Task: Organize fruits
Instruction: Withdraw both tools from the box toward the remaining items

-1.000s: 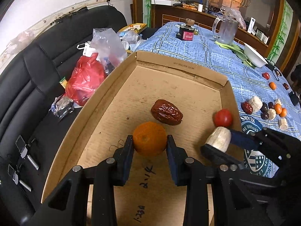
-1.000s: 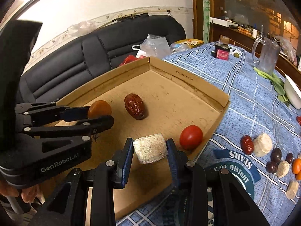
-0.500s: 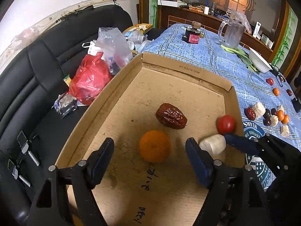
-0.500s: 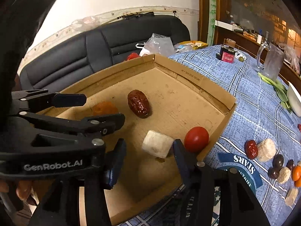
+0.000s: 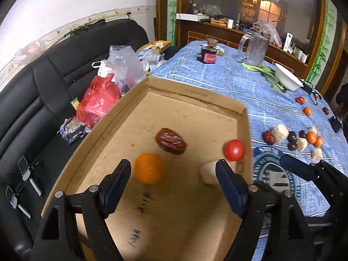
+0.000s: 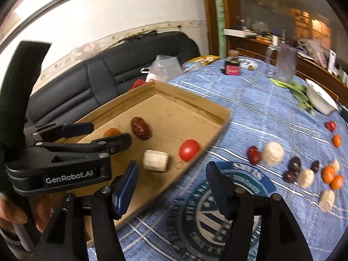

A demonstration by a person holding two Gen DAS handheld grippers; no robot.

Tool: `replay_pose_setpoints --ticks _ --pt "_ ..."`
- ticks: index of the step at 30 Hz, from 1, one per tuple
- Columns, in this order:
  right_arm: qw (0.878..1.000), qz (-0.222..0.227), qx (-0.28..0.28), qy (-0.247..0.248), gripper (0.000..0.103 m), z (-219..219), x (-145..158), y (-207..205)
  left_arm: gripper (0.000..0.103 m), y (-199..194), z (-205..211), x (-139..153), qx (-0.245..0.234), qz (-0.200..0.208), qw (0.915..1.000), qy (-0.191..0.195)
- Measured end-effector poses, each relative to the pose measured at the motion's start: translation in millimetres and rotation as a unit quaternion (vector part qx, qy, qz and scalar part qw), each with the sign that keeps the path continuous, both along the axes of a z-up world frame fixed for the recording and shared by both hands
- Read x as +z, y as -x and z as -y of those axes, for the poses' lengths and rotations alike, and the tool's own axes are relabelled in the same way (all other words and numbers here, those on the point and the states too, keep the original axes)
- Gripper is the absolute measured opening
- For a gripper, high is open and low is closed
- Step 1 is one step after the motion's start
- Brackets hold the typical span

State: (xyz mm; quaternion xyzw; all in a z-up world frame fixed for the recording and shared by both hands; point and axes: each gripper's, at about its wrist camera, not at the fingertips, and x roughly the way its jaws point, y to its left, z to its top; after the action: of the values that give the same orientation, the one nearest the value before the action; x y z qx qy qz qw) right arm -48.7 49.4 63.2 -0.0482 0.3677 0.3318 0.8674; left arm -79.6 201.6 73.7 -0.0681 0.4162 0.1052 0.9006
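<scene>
A shallow cardboard tray [image 5: 191, 93] holds an orange [image 5: 149, 167], a wrinkled red date [image 5: 171, 141], a red tomato [image 5: 234, 150] and a white cylindrical piece [image 5: 206, 171]. My left gripper [image 5: 173, 169] stands open just behind the orange, touching nothing. In the right wrist view the white piece [image 6: 155, 159] lies free on the tray floor beside the tomato [image 6: 189, 150]. My right gripper [image 6: 171, 169] hangs over the tray's near edge with its jaws opening and nothing between them. The left gripper's fingers [image 6: 121, 140] partly hide the orange [image 6: 112, 132].
Several loose dates, small oranges and white pieces [image 6: 273, 153] lie on the blue tablecloth [image 6: 250, 100] to the right. A white bowl [image 6: 319, 100], greens, a glass jug [image 5: 253, 47] and a jar stand farther back. A black sofa [image 5: 32, 100] with plastic bags lies left.
Both grippers opened and let go: the left one of the orange, the right one of the white piece. Both drew back and up, and the right swung toward the tray's edge.
</scene>
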Motion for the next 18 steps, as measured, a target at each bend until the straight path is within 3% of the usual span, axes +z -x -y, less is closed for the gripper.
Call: replay_pose_setpoints --ticks 18 --pt "0.992 -0.013 -0.129 0.003 0.069 128.2 -9.0 -0.1 0.080 -11.6 97.6 1.5 -0.099 0.005 0.9949 0.016"
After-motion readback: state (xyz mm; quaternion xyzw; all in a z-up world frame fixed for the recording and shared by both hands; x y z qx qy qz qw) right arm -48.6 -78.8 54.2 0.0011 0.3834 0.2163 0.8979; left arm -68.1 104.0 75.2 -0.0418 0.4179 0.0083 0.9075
